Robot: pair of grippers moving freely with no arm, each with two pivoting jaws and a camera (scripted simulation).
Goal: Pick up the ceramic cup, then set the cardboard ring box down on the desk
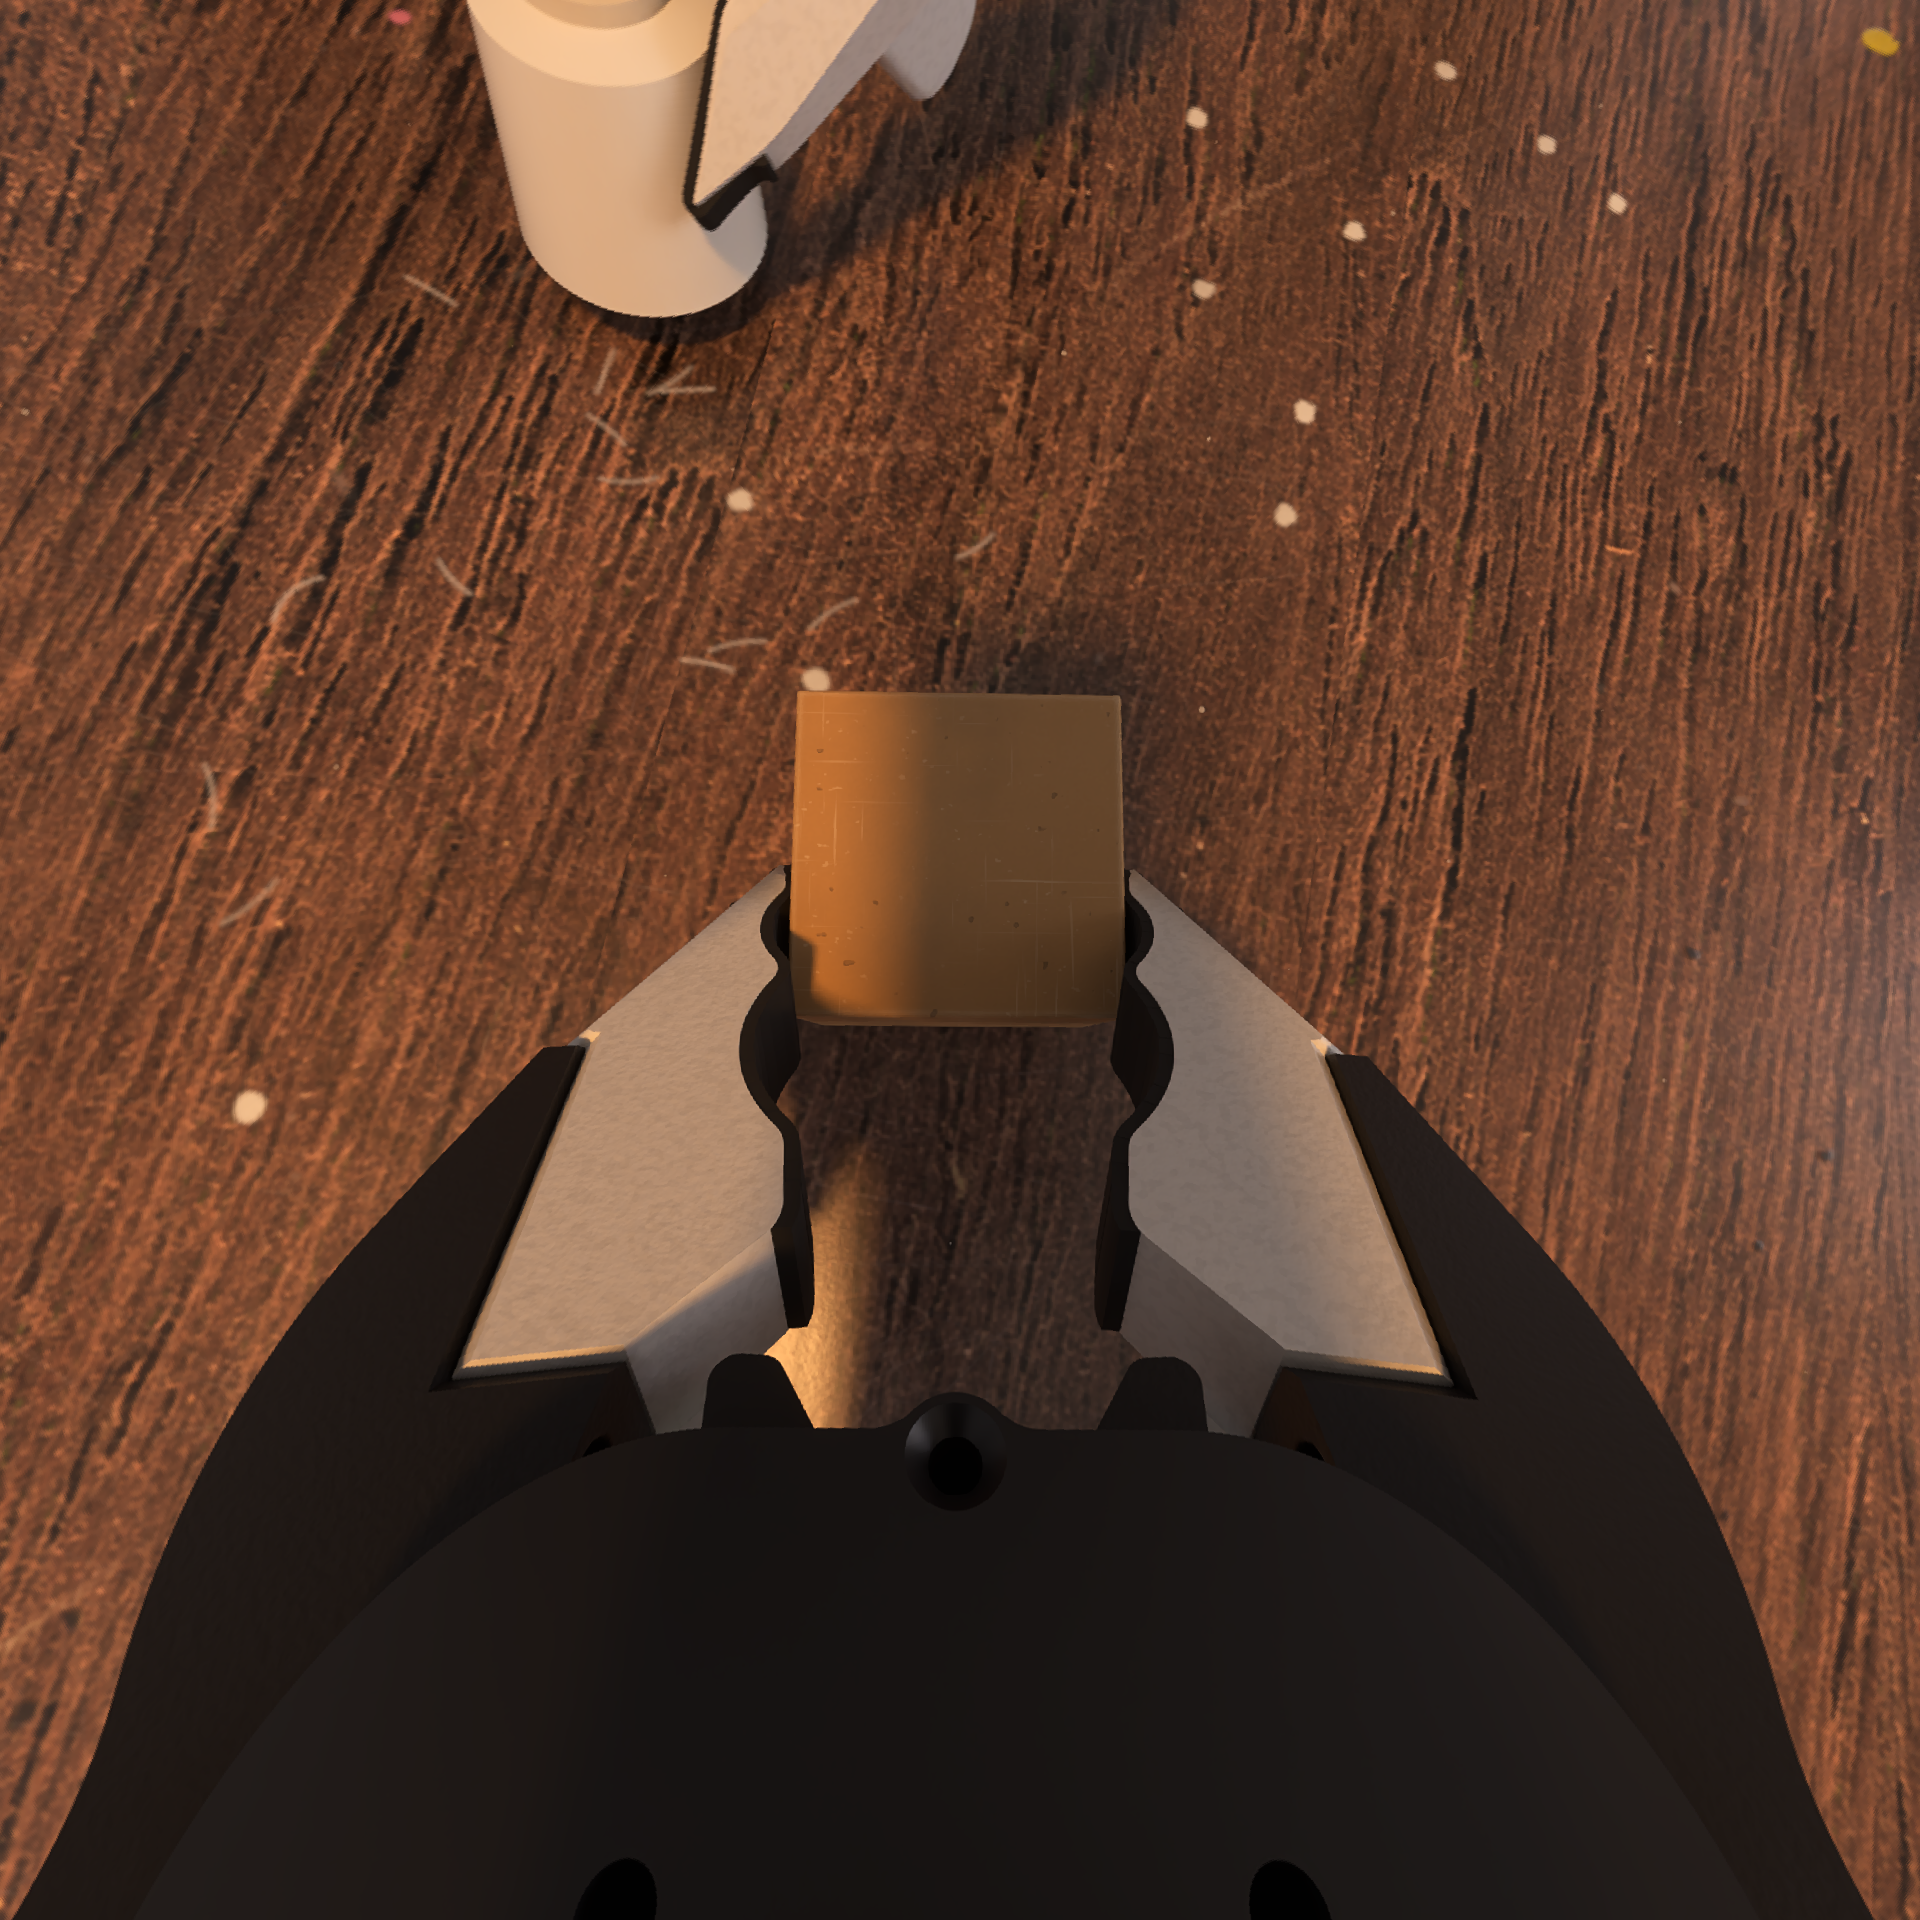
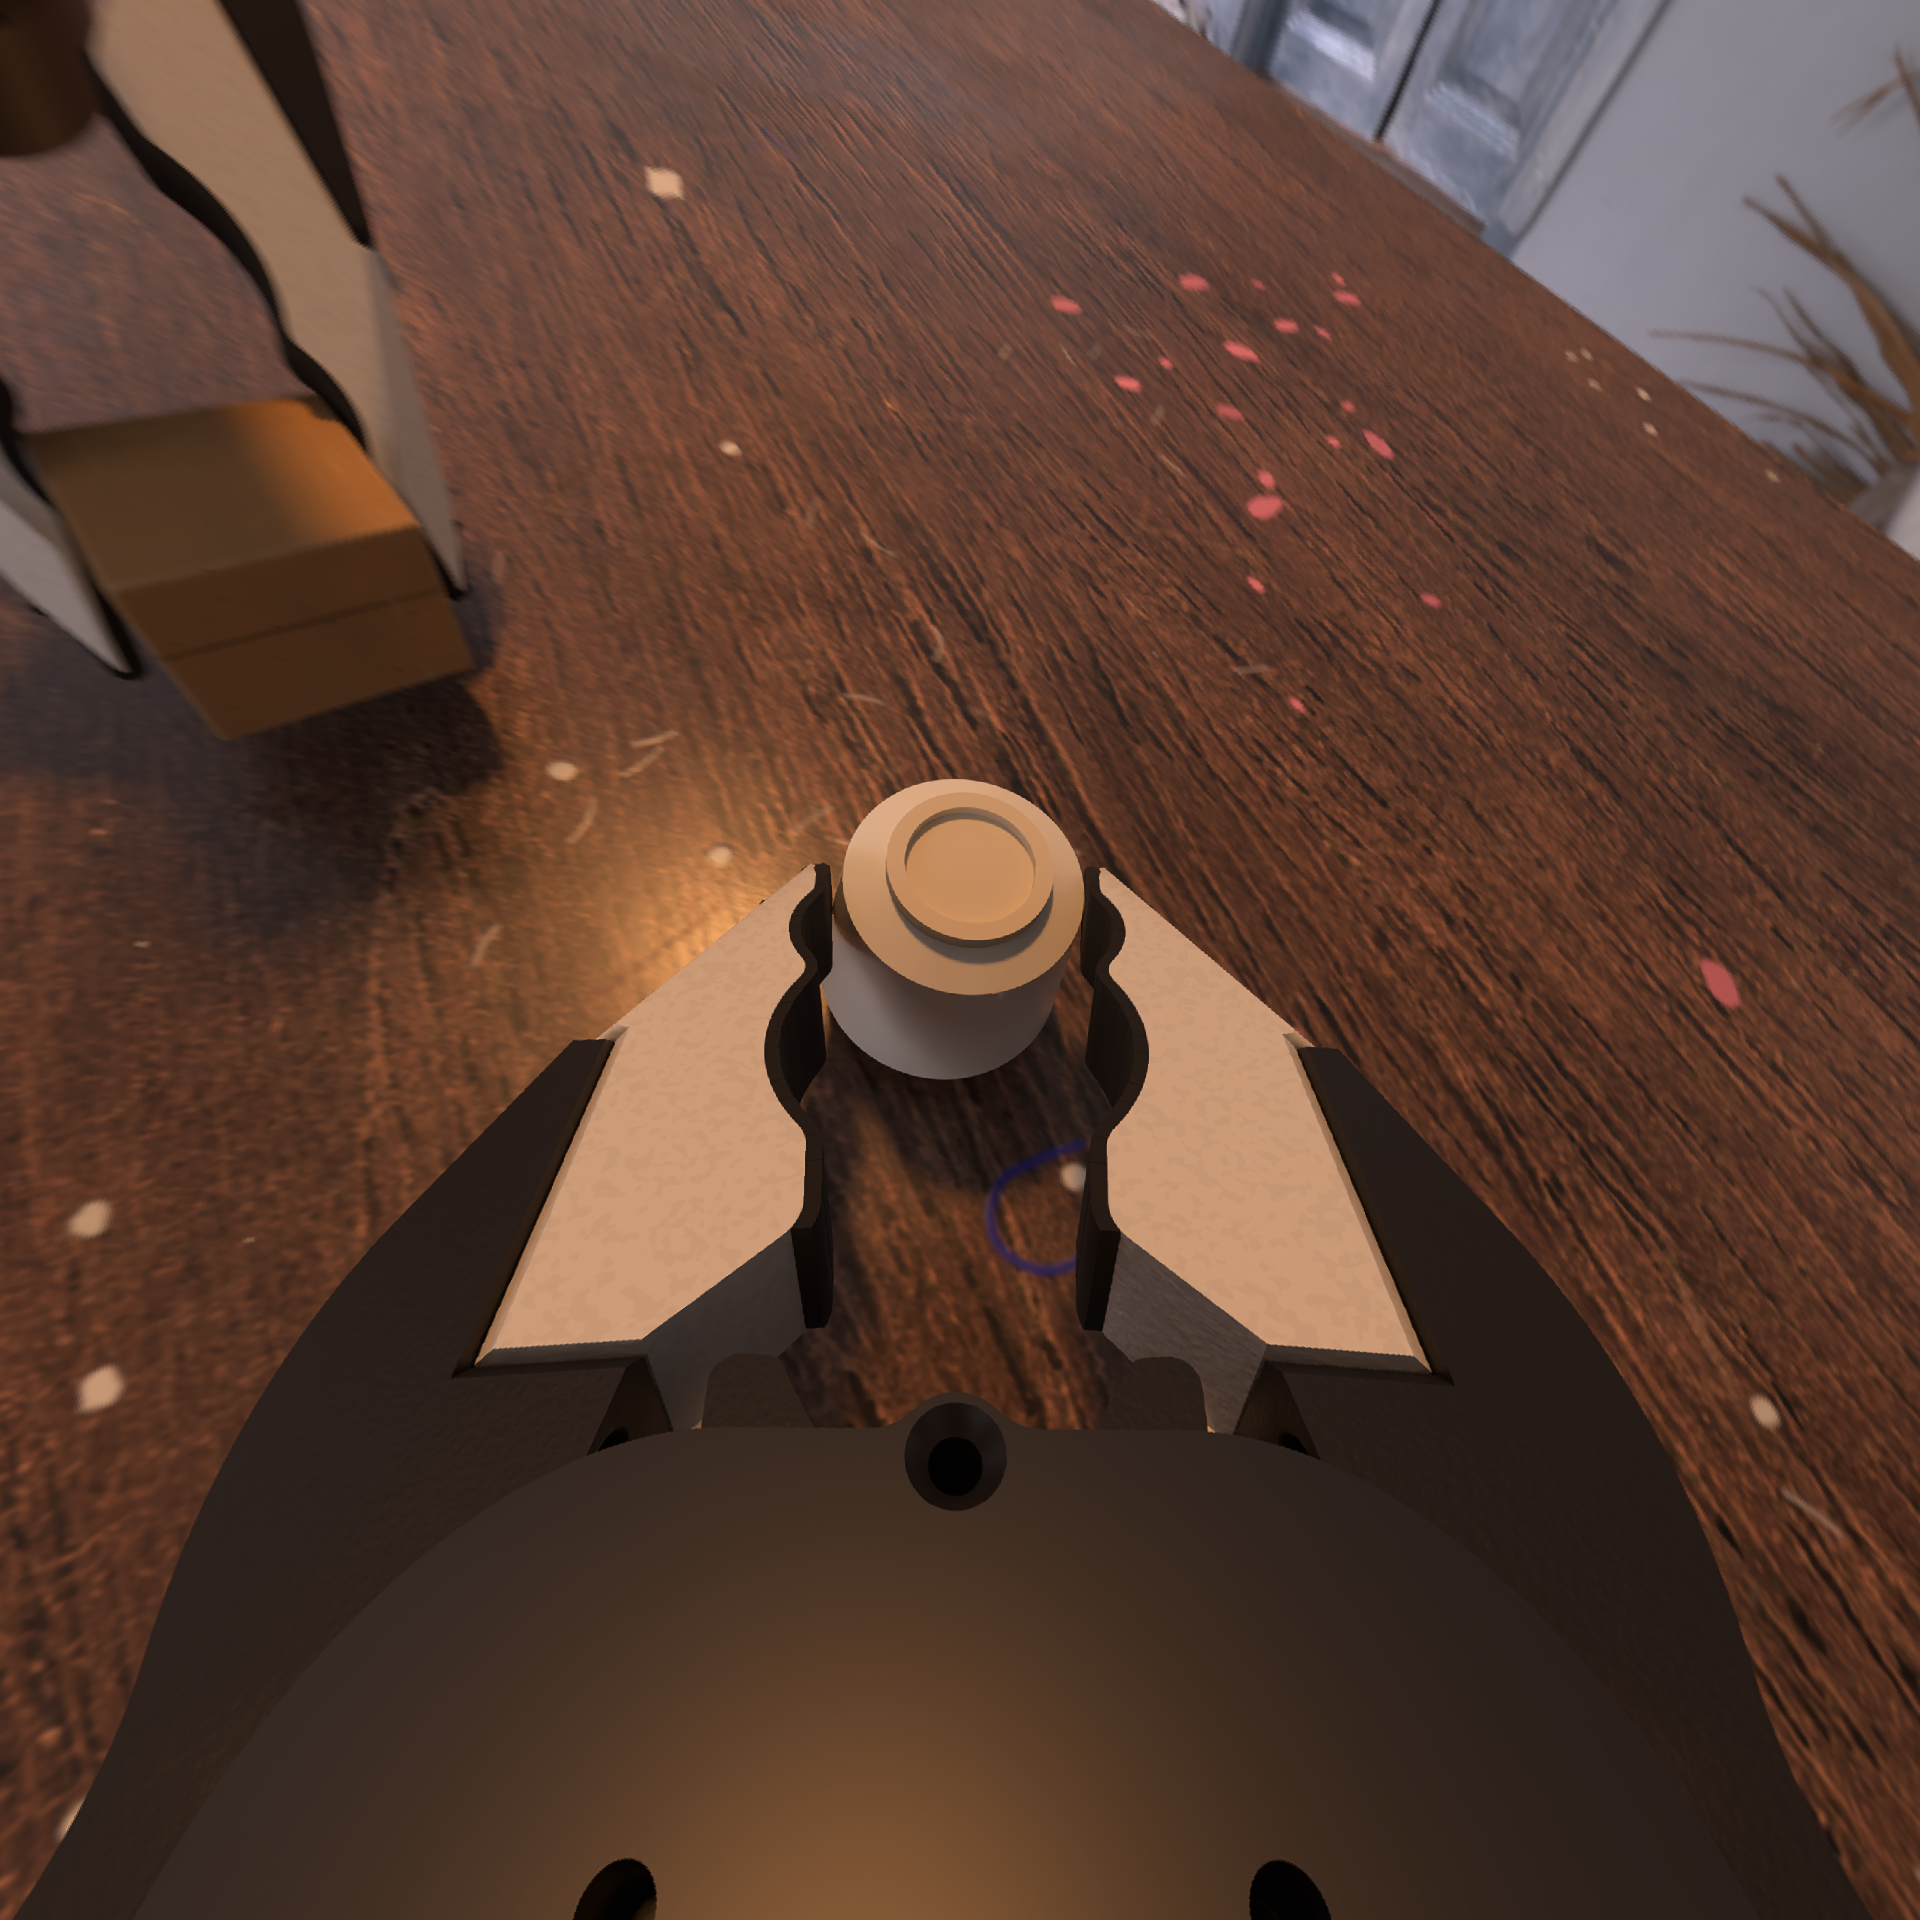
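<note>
Left gripper [image 1: 956, 935] and right gripper [image 2: 956, 935] are built alike: rounded dark brown-black housing, one recessed centre screw, two oval holes below, pale textured wedge fingers [image 1: 665, 1153] lined with black wavy pads.

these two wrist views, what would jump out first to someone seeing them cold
First, the tan cardboard ring box, clamped between the left gripper fingertips just above the dark wooden desk. Next, the pale ceramic cup, seen flat end up between the right gripper fingers; whether both fingers touch it is unclear. A scatter of pink flecks marks the desk farther out in the right wrist view.
</note>
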